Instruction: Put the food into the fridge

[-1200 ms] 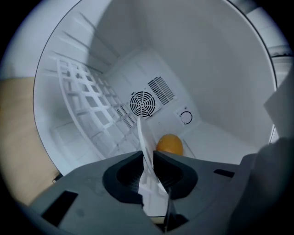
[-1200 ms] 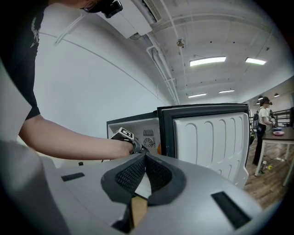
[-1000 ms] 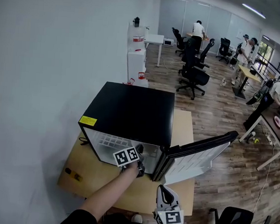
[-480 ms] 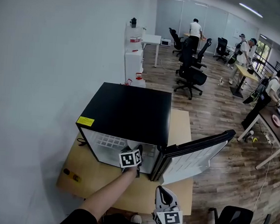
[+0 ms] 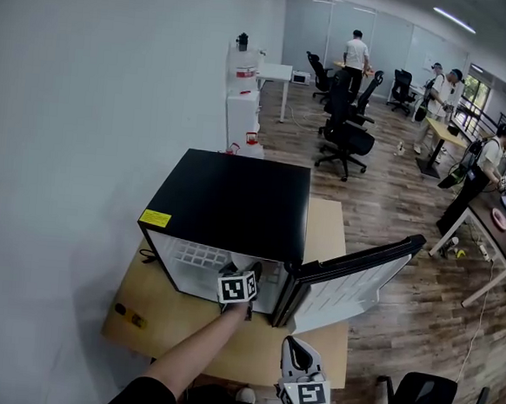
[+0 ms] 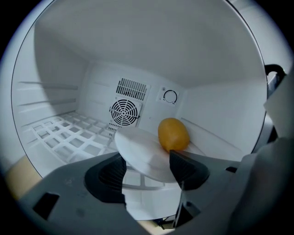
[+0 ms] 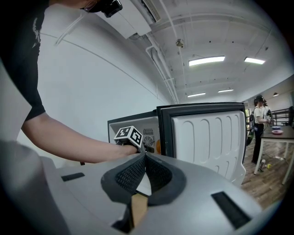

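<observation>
Left gripper view, centre frame: the white plate (image 6: 140, 153) carrying the orange food (image 6: 173, 133) sits inside the fridge (image 6: 59, 98). The left gripper (image 6: 146, 167) has just been opening, the plate's rim loose between its jaws. The right gripper (image 7: 145, 160) is pinched empty. Withdrawing and closing the door (image 5: 352, 279) seem left.

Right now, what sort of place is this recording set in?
Most likely an open-plan office or lab: rolling desk chairs, work desks on a wood-look floor, and a small fridge standing on a low table.
</observation>
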The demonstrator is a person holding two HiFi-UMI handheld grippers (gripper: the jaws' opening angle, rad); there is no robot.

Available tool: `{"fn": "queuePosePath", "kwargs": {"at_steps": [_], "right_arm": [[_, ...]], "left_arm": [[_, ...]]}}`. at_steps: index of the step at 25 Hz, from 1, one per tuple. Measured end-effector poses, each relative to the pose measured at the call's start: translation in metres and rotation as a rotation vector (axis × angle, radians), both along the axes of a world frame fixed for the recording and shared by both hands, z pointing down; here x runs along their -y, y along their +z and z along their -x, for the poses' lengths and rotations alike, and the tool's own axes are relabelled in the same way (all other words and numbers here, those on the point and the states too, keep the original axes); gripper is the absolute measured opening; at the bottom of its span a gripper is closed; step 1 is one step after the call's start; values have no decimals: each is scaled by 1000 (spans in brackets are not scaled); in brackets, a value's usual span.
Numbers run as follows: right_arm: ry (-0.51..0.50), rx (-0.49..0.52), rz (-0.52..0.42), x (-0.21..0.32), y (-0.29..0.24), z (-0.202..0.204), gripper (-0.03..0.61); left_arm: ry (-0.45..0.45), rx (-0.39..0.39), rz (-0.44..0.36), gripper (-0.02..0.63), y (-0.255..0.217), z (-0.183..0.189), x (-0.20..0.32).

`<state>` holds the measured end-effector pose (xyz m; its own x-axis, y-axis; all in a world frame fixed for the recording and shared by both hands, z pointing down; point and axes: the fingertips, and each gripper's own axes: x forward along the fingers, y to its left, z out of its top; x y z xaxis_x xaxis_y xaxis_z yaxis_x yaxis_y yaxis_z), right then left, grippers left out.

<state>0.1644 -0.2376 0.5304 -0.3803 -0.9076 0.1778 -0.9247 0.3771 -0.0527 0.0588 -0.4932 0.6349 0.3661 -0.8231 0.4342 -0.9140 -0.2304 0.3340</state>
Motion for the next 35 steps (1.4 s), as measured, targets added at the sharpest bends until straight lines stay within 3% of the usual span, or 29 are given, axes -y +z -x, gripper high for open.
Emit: {"fn": "queuePosePath", "kwargs": {"at_steps": [13,25,35], "right_arm": [[16,-3,1,-6,0,0,60],[2,-3,9,-17,0,7,60],[24,7,-3,-18,-2,-1,60]], "left_arm": [[6,113,-18,328,3,2,-3],[80,209,-39,354,8,1,2],[64,222,-70,364,0,-5,5]]}}
